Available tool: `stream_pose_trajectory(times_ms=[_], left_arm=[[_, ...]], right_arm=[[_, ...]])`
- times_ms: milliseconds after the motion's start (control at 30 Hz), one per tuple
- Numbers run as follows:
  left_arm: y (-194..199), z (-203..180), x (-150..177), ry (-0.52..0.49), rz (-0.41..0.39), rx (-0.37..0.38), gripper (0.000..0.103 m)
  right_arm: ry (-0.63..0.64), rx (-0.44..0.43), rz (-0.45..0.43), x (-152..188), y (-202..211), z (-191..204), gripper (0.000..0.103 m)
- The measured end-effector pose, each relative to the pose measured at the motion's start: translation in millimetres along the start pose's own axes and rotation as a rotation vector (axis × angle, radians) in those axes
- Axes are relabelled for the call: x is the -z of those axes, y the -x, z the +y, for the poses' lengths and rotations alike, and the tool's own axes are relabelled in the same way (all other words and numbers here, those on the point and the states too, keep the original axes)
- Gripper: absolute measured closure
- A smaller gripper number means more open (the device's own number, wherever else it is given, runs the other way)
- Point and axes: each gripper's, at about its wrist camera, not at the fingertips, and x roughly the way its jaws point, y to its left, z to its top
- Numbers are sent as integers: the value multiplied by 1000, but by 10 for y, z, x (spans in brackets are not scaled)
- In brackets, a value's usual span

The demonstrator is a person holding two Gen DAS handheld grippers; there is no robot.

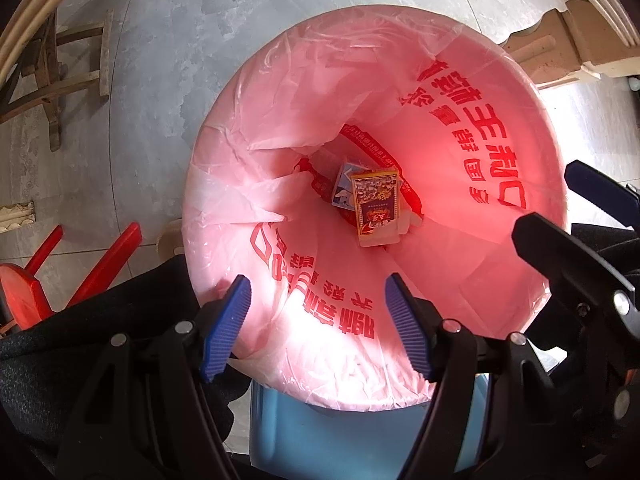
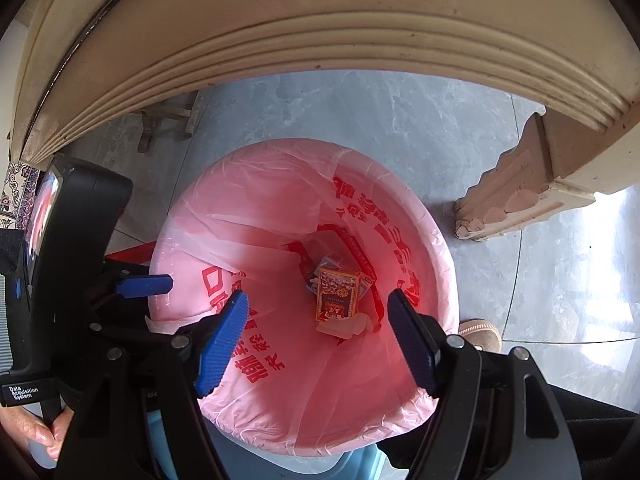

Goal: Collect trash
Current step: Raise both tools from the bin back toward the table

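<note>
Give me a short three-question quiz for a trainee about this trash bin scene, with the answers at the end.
1. True or false: both the left gripper and the right gripper hold a piece of trash.
2. Where does the red and gold box lie? A) on the floor beside the bin B) at the bottom of the pink bag C) between the right gripper's fingers
3. Fill in: the bin under the pink bag is coloured ____.

Key
1. False: both stand open and empty above the bin.
2. B
3. Blue; the blue bin shows below the bag's folded edge.
</note>
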Motion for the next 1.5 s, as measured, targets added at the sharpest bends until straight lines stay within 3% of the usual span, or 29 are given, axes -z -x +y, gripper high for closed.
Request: stream_pose_trajectory(times_ms=[200, 433, 533, 600, 667, 800, 933, 1067, 1167, 1233, 1300, 1433, 1500], left_arm=[[158, -85, 74, -41, -53, -64, 35], [748, -103, 395, -94, -159, -125, 34], [1128, -64, 580, -112, -201, -117, 34], [1397, -18, 682, -115, -222, -110, 25], [1727, 42, 773, -112, -265, -86, 24], [2381, 172, 848, -107, -352, -87, 19], [3054, 316, 765, -82, -426, -113, 18], [3722, 458, 613, -58, -486, -124, 17], [4156, 581, 449, -51, -481, -35, 16], [4368, 657, 323, -27, -481, -34, 16], [4559, 681, 220, -7, -505, -84, 16], [4812, 715, 89, 4, -518, -102, 16], [4851, 709, 14, 3, -512, -118, 16]], right_arm=[[11, 20, -16, 31, 132, 80, 28], [20, 9, -109, 164, 648, 179, 21], [3, -29, -138, 224, 932, 184, 21], [-5, -42, -171, 256, 1169, 175, 20], [-1, -51, -202, 262, 1423, 183, 18], [46, -25, -268, 182, 2031, 238, 11], [111, 3, -339, -26, 2719, 323, 8], [152, -27, -375, -328, 3323, 393, 7], [158, -76, -381, -595, 3676, 395, 7], [163, -97, -390, -772, 3871, 410, 7], [173, -74, -411, -924, 4040, 421, 7], [200, -8, -434, -1141, 4210, 484, 7], [194, -18, -437, -1261, 4261, 468, 7]])
